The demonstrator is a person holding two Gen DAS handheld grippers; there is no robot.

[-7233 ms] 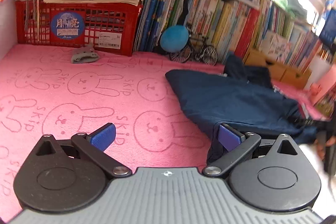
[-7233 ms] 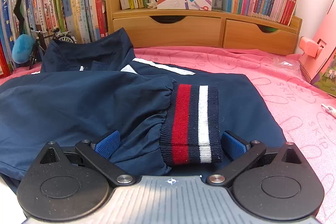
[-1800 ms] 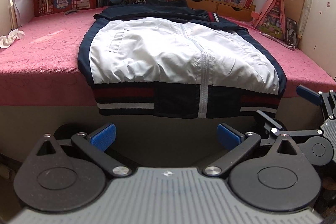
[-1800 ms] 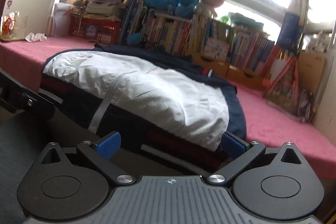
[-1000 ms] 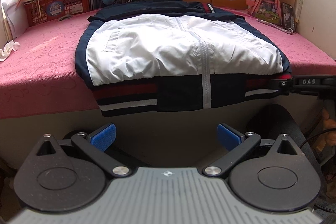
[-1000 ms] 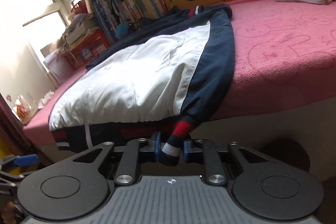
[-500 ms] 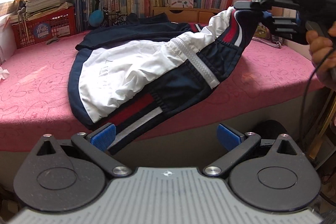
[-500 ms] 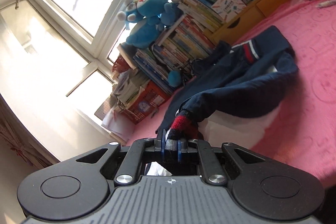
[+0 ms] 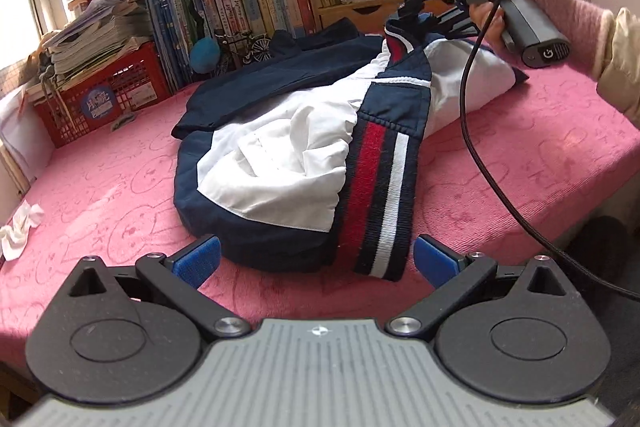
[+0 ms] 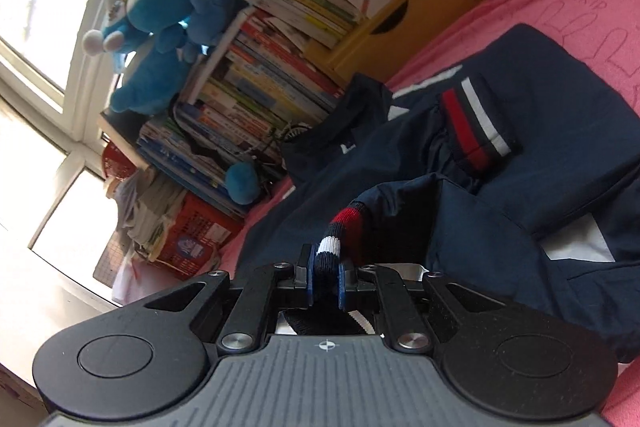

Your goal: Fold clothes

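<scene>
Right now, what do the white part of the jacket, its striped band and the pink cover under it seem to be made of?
White part of the jacket: thin, smooth woven cloth, probably synthetic; it creases sharply and shines slightly.
Striped band: ribbed knit; fine parallel ribs and a fuzzy edge show.
Pink cover: soft, matte, towel-like cloth with bunny outlines pressed in; the fibre cannot be told.

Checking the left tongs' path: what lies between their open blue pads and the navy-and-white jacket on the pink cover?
Only bare pink bunny-print cover separates the left tongs from the navy-and-white jacket, in the left wrist view.
</scene>
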